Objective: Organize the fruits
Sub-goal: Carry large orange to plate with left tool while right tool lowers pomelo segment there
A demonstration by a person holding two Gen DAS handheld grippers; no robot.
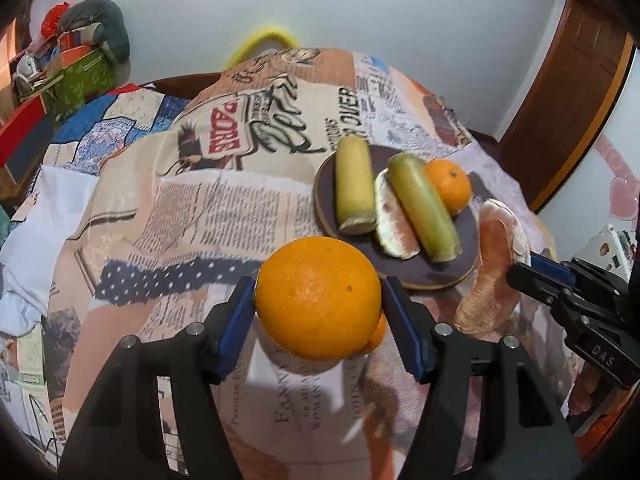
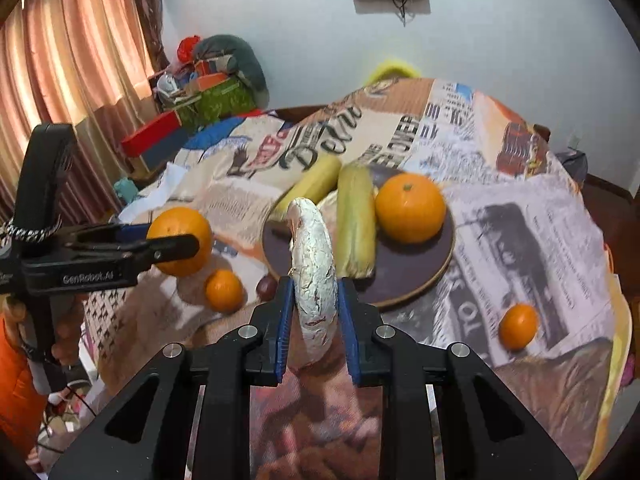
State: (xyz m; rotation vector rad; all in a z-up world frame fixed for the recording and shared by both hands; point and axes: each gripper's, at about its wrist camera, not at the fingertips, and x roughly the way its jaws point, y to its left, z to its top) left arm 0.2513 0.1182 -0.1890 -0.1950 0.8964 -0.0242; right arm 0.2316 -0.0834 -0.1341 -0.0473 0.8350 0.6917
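**Both grippers loaded, plate ahead**

Left gripper [image 1: 319, 300], seen in its own view at lower centre of the frame, pinches the big orange [image 1: 318, 298] between its blue pads, one pad on each flank, the fruit held clear of the printed tablecloth [image 1: 192, 208]. A smaller orange peeks out just under it. Up and to the right lies the dark plate [image 1: 436, 272], carrying two yellow-green cane pieces [image 1: 354, 186], a pale pomelo wedge [image 1: 394, 224] between them, and a mandarin [image 1: 448, 186] at the far side. At the right edge the right gripper [image 1: 520, 268] comes in holding a peeled pomelo segment [image 1: 490, 268] just beside the plate's near rim.

From the right wrist view, the right gripper [image 2: 315, 312] sits at lower centre, its pads pressed tight on the thin, white-skinned pomelo segment [image 2: 314, 272], which stands on edge and arches up over the plate's [image 2: 404, 292] near rim. The left gripper [image 2: 176, 246] enters from the left edge with the big orange [image 2: 180, 236]. Loose on the cloth are a small orange [image 2: 224, 290] with a dark round fruit [image 2: 267, 285] beside it at centre left, and another small orange [image 2: 518, 326] at lower right.

Judging by this, both fruits are bound for the plate. Free room looks scarce: the bare patch is at the near rim. The segment is soft, so lower it flat before letting go; seat the orange against the other fruit so it cannot roll off.
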